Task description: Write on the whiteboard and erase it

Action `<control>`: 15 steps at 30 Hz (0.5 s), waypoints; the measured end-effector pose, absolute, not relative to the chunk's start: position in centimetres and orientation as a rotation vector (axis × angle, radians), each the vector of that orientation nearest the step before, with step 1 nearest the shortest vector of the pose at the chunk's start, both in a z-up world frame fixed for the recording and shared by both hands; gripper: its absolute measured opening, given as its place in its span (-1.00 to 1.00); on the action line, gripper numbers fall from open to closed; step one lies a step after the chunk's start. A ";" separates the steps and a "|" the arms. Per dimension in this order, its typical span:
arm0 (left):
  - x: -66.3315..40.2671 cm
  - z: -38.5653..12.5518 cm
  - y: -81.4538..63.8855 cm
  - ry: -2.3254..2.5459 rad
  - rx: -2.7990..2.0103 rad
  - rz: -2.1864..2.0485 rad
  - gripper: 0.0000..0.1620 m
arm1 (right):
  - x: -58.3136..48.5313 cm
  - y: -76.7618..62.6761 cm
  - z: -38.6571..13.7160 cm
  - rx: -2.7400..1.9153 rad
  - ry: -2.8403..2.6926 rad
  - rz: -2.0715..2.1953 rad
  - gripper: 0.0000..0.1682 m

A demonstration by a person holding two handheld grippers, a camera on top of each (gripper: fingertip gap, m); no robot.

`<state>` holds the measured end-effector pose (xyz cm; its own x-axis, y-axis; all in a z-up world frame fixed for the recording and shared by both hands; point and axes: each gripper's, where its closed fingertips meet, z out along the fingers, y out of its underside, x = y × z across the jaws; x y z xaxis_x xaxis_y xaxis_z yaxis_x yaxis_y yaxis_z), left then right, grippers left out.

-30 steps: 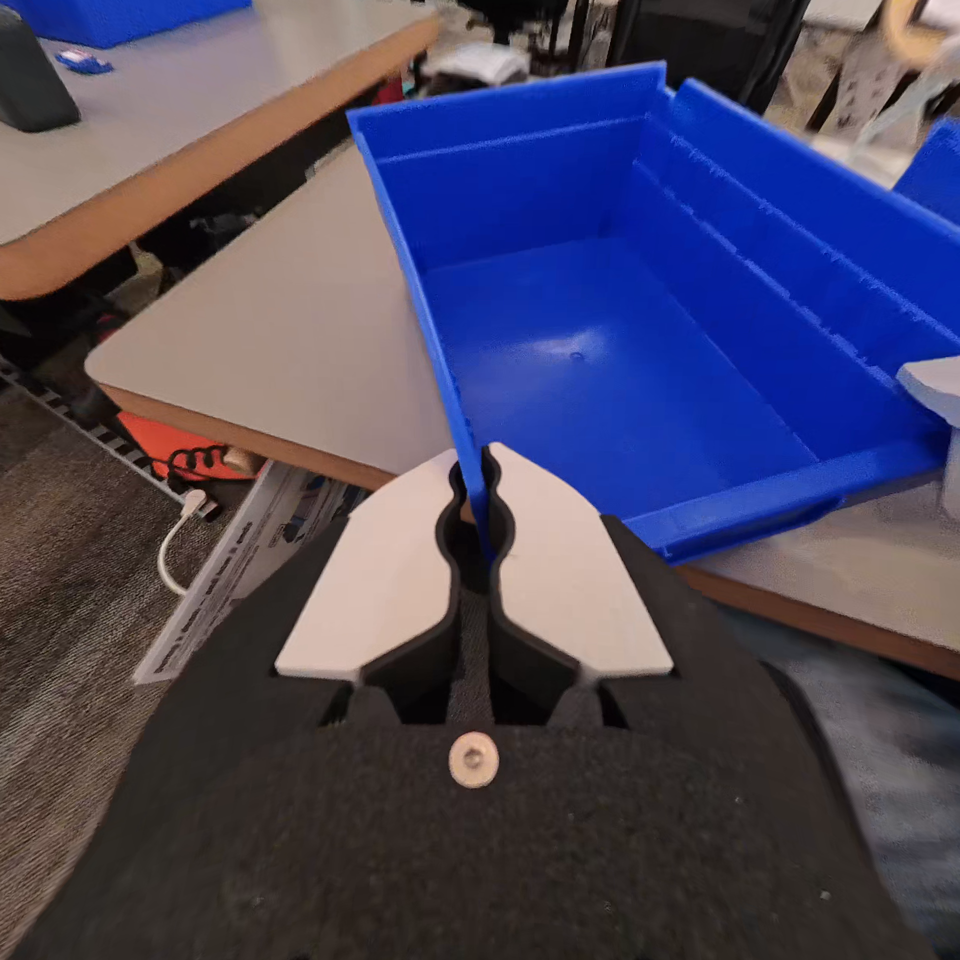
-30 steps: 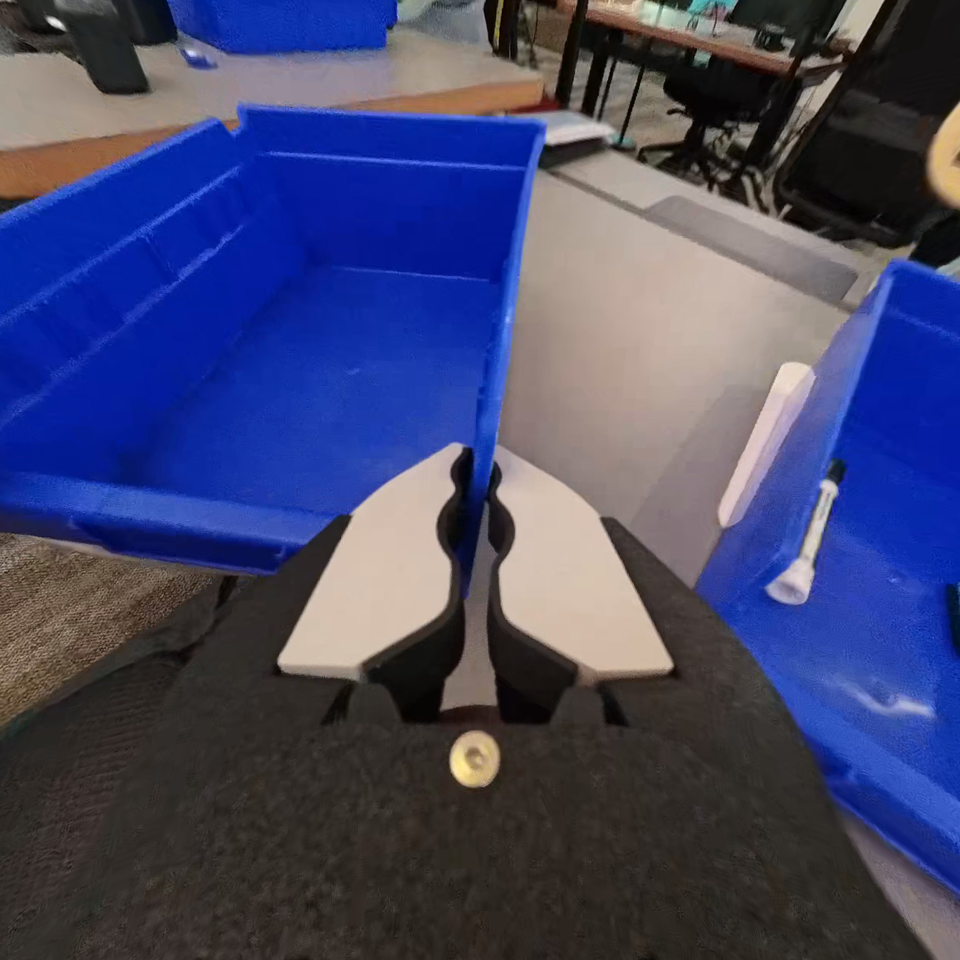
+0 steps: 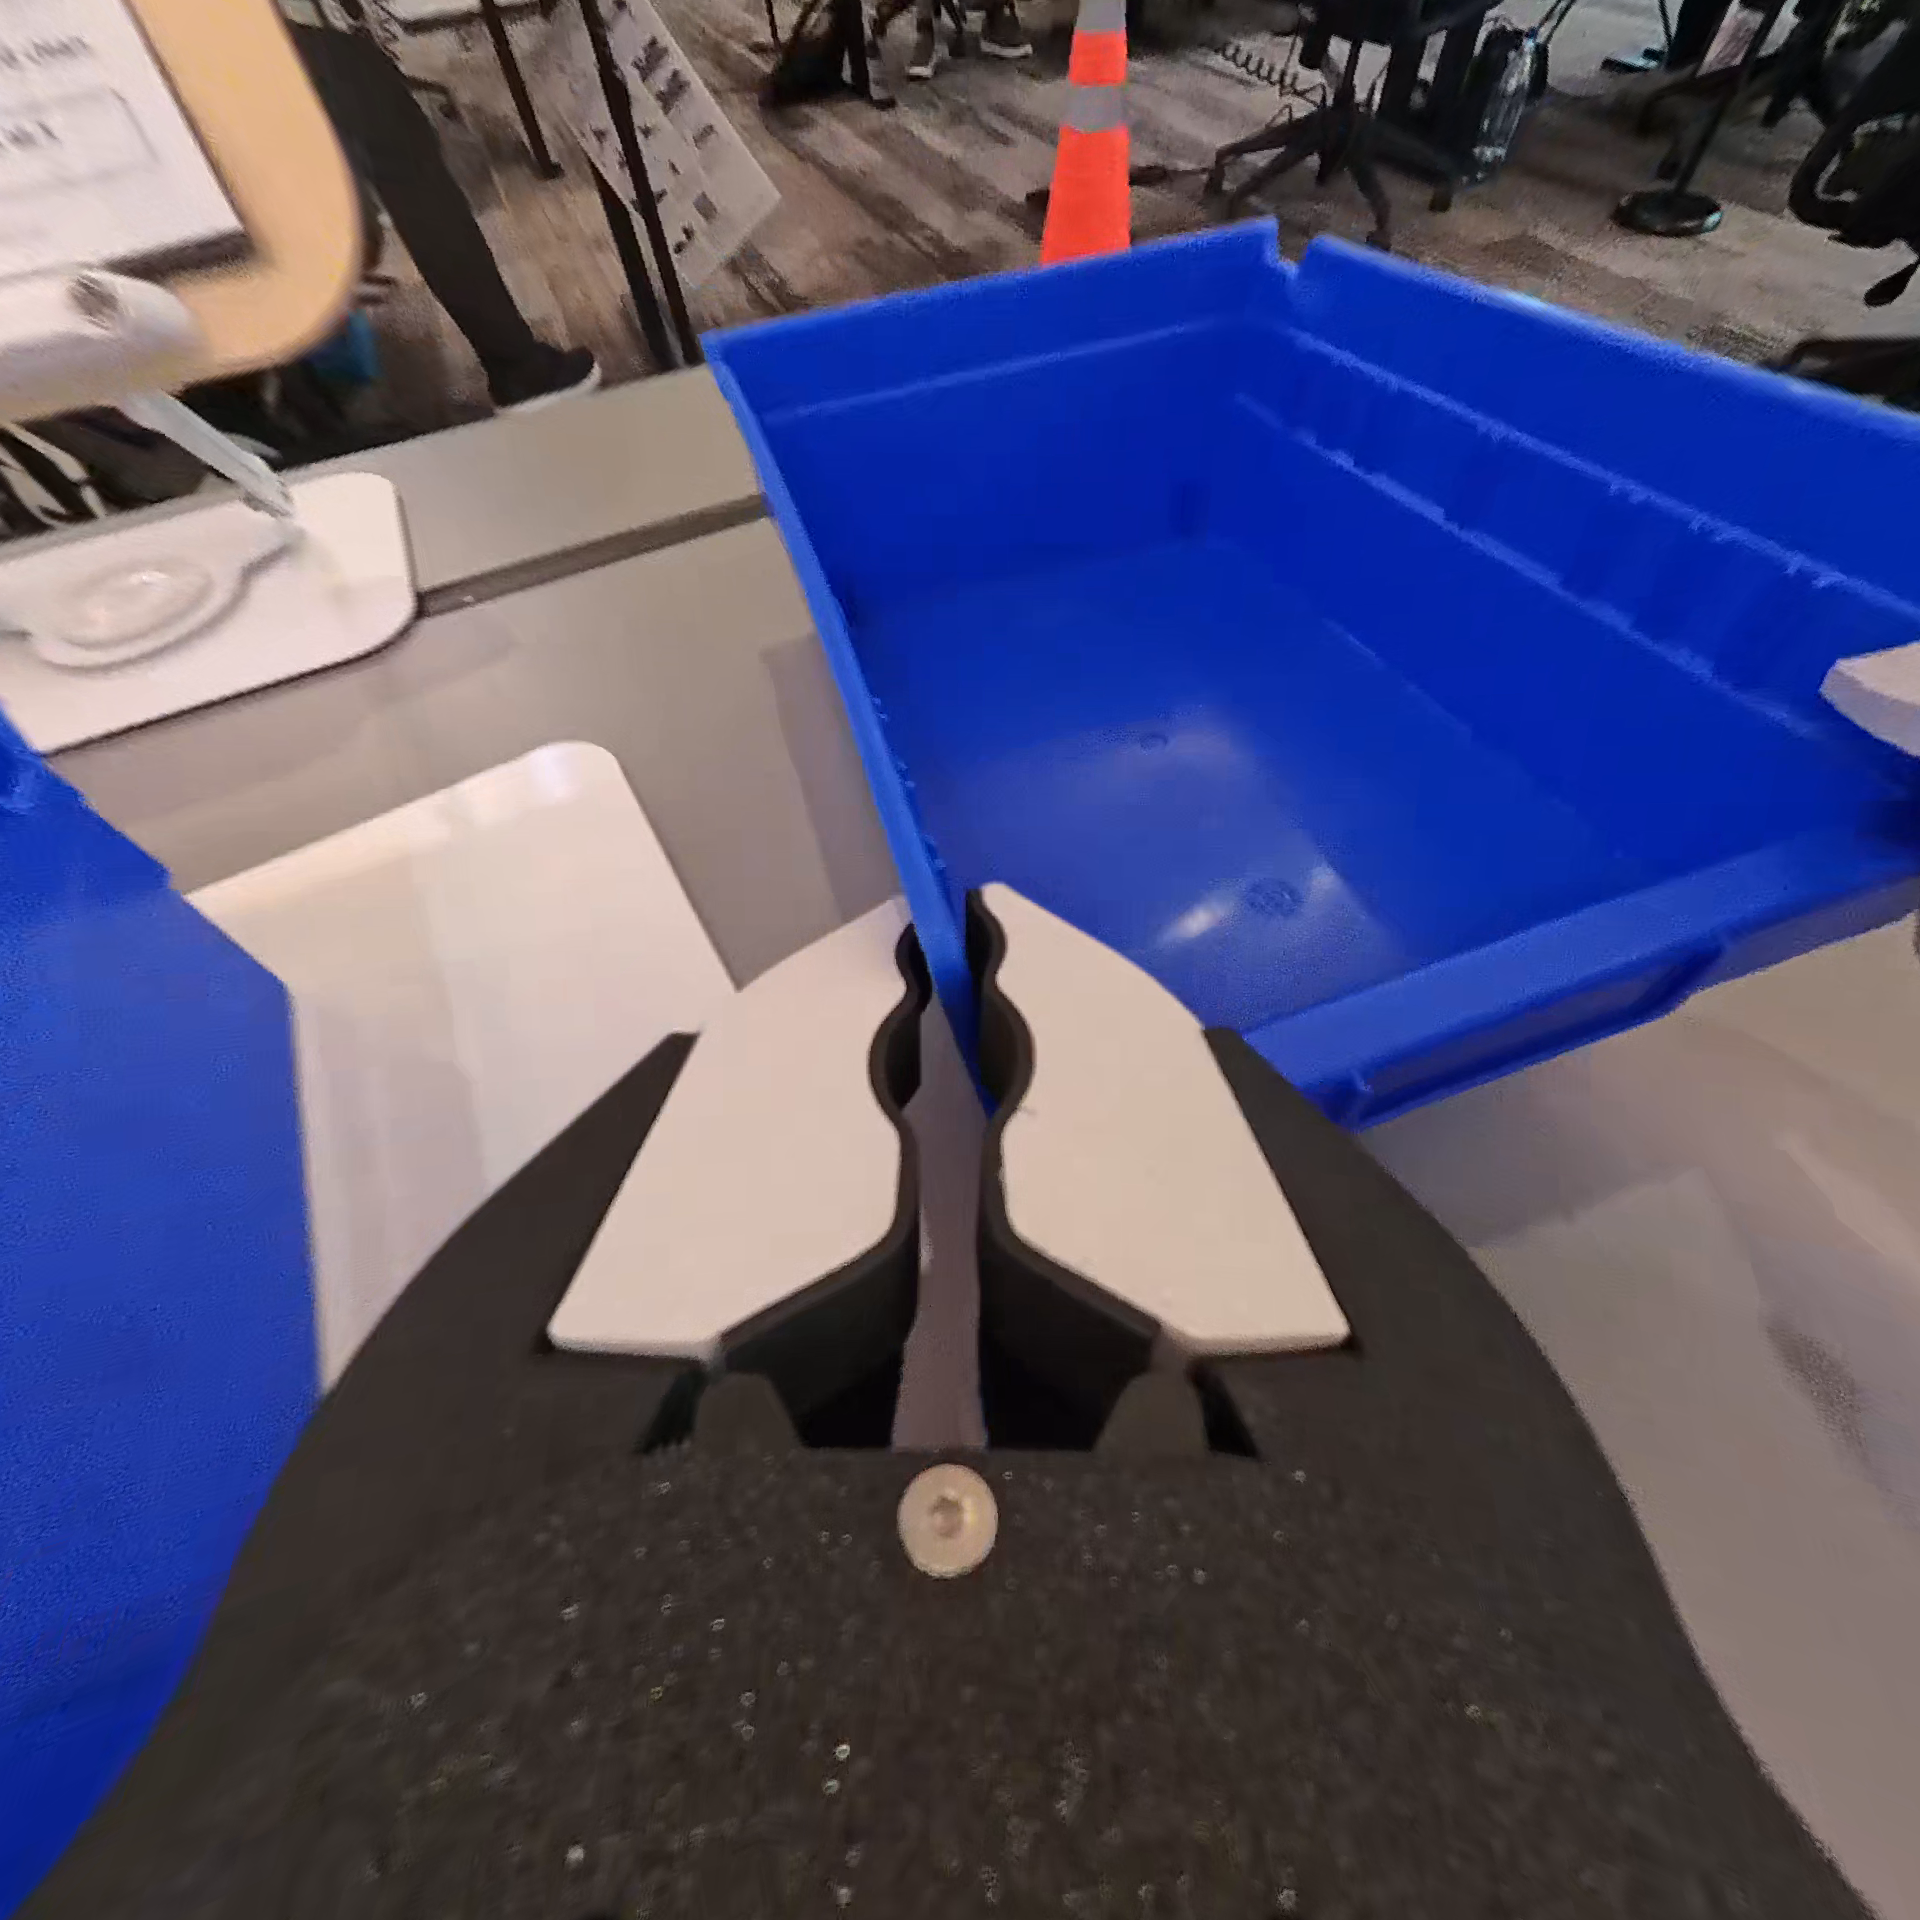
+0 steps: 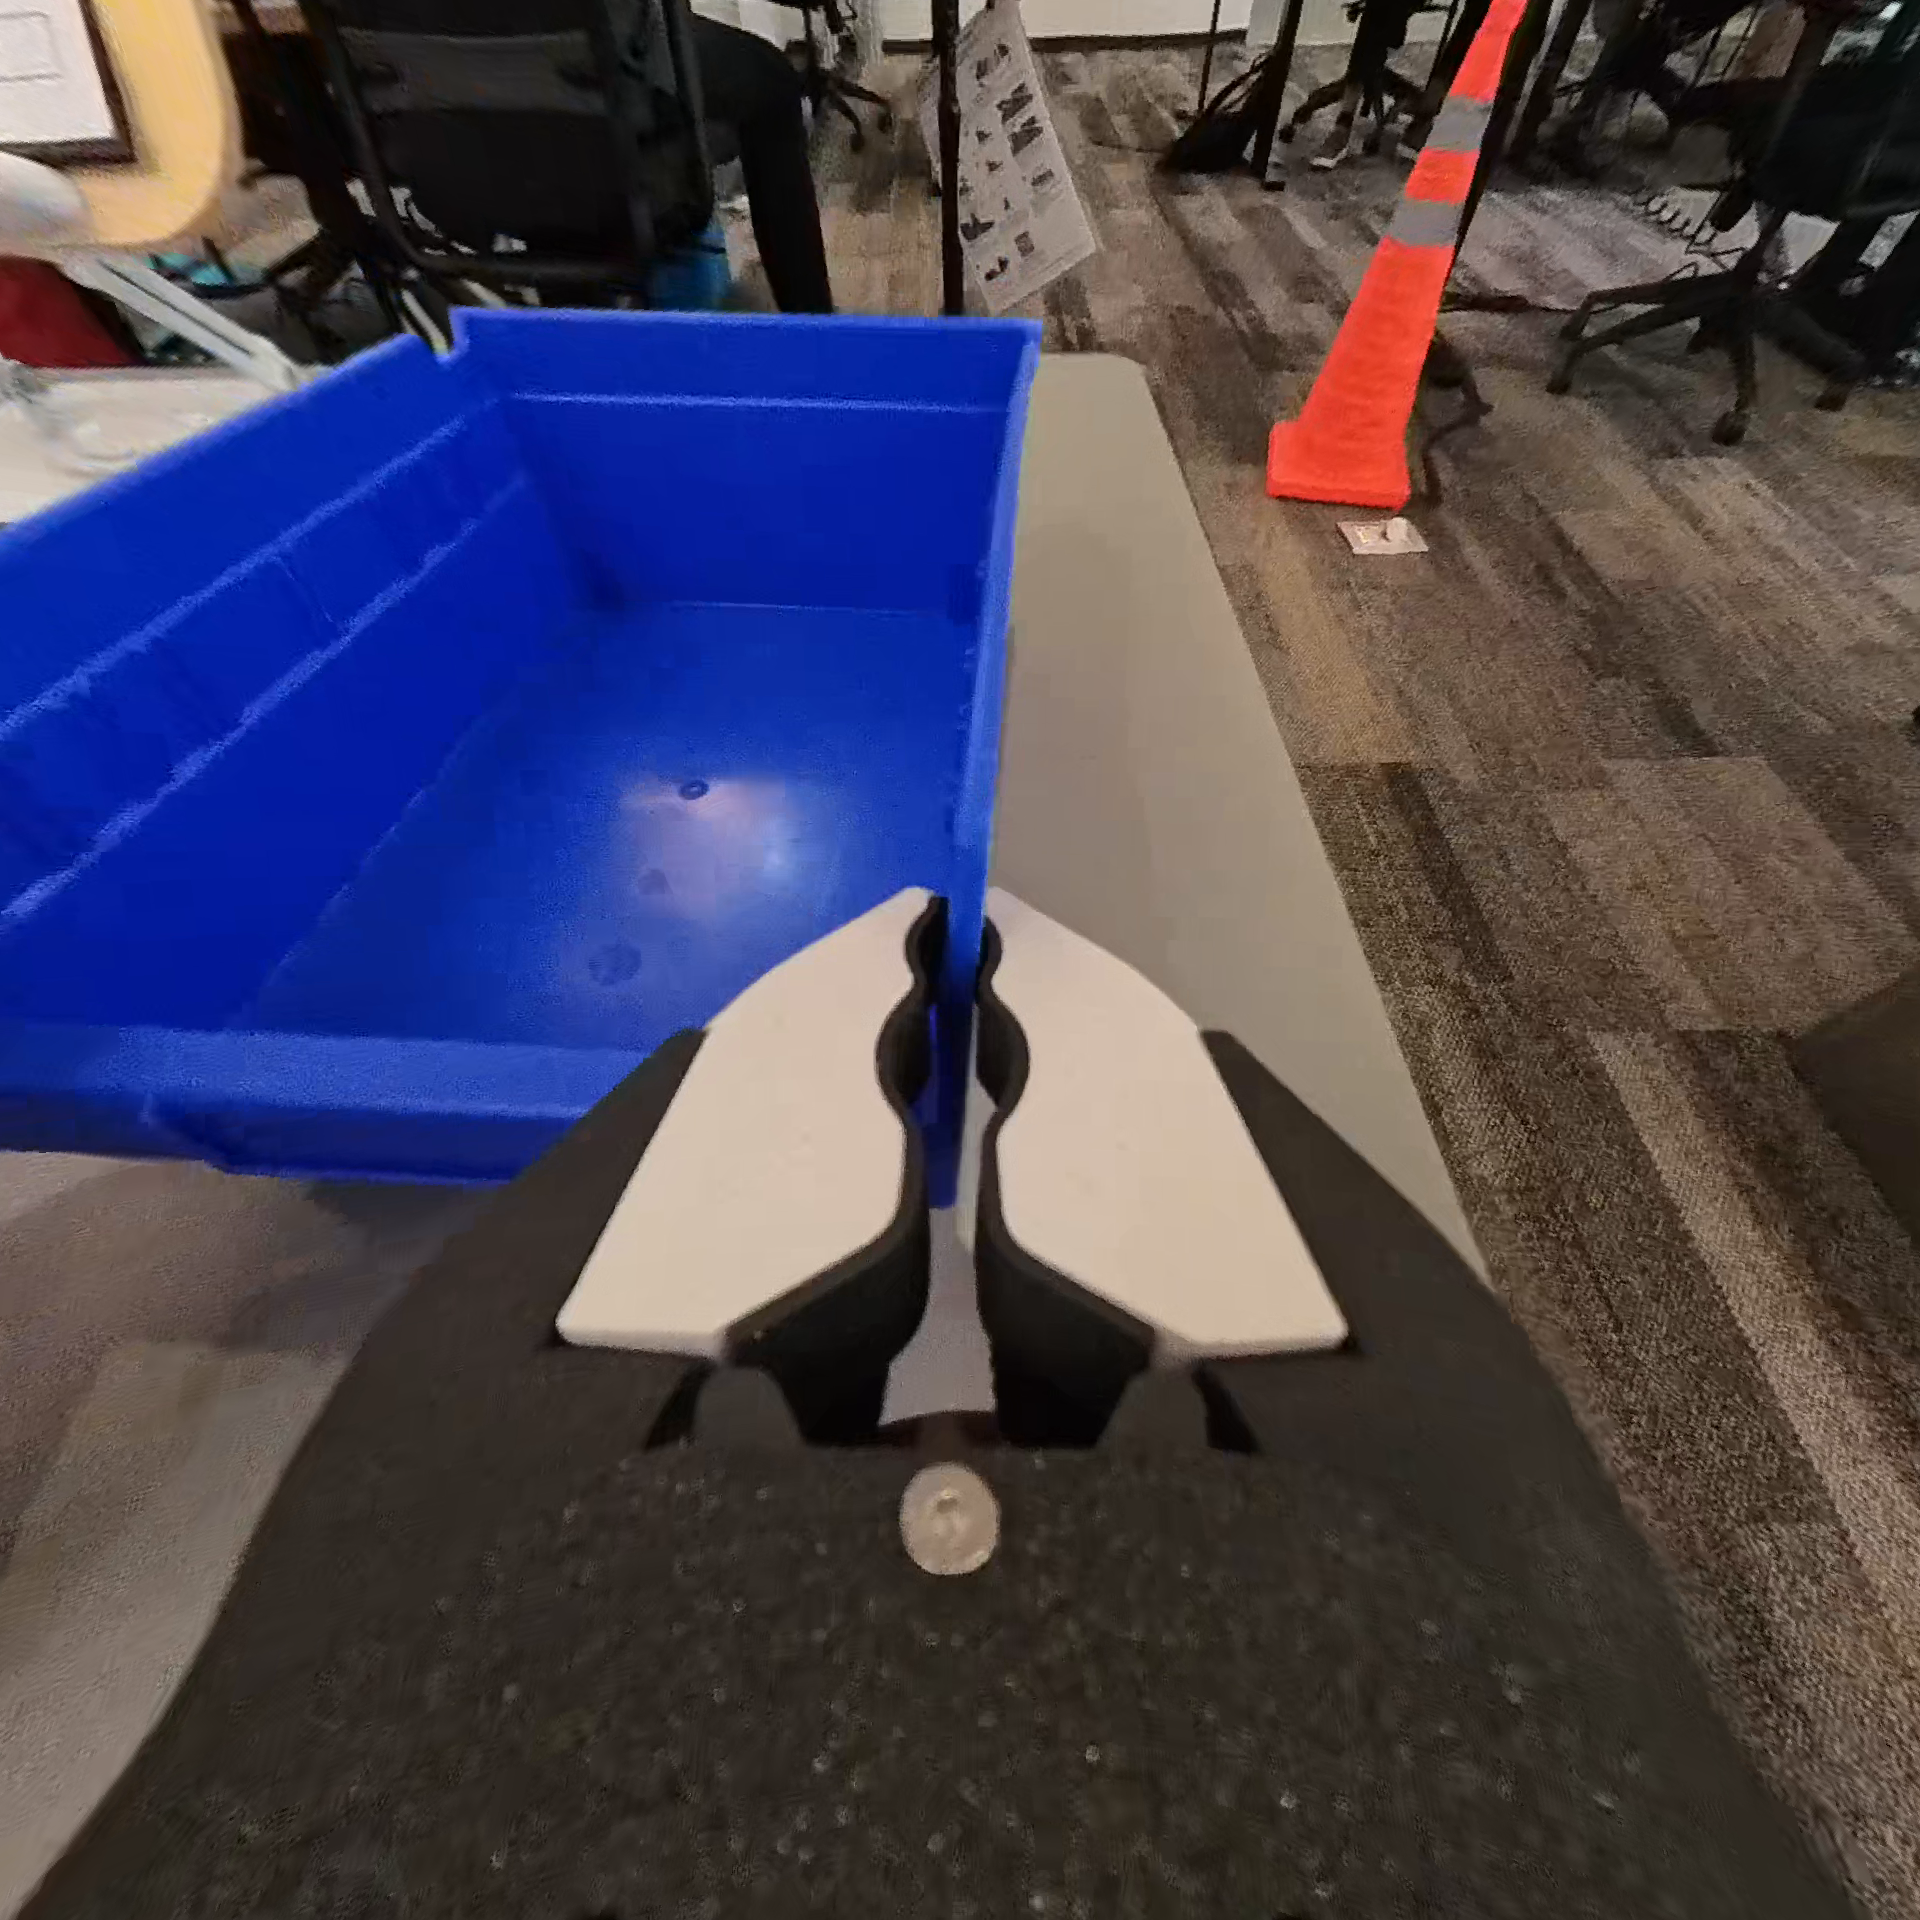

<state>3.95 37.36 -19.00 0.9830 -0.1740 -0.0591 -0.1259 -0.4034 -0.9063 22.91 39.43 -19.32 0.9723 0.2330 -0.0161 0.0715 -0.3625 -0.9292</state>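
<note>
Over the grey table [image 3: 582, 665], both grippers [image 3: 940, 914] [image 4: 961, 909] clamp the blue bin's [image 3: 1299, 727] walls.

Grey table [image 3: 623, 665], on which a white whiteboard [image 3: 457, 935] and a white stand base [image 3: 312, 613] are laid; whether the blue bin [image 3: 1299, 727] rests on it cannot be told

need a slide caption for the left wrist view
Left gripper clamped on the side wall of an empty blue bin, with a whiteboard lying flat on the grey table beside it.
</note>
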 end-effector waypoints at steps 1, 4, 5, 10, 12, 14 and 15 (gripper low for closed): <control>4.2 -19.5 37.4 0.216 -1.998 -0.059 -0.93 | 23.2 39.7 -19.7 -1.942 -0.223 0.154 -0.97; 5.2 -21.4 37.0 0.230 -2.064 -0.113 -0.89 | 24.1 39.6 -22.4 -2.085 -0.191 0.173 -0.97; 5.4 -21.4 36.8 0.221 -2.042 -0.141 -0.90 | 24.1 39.6 -22.8 -2.107 -0.168 0.208 -0.97; 6.7 -21.7 35.8 0.308 -2.057 -0.221 -0.76 | 24.7 39.6 -23.4 -2.125 -0.165 0.226 -0.79; 6.6 -20.9 34.9 0.286 -2.065 -0.293 -0.46 | 25.3 39.5 -23.1 -2.122 -0.156 0.192 -0.56; 6.0 -18.6 33.4 0.294 -2.040 -0.364 -0.32 | 27.0 39.2 -21.4 -2.054 -0.121 0.098 -0.49; 5.3 -17.0 32.4 0.308 -2.009 -0.388 -0.28 | 27.6 38.9 -20.1 -1.997 -0.109 0.064 -0.45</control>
<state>5.31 32.38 -17.01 0.9155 -0.3779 0.1383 -0.0487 -0.4451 -0.8942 27.61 38.90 -20.08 0.9943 0.1064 0.0040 0.0479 -0.4130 -0.9095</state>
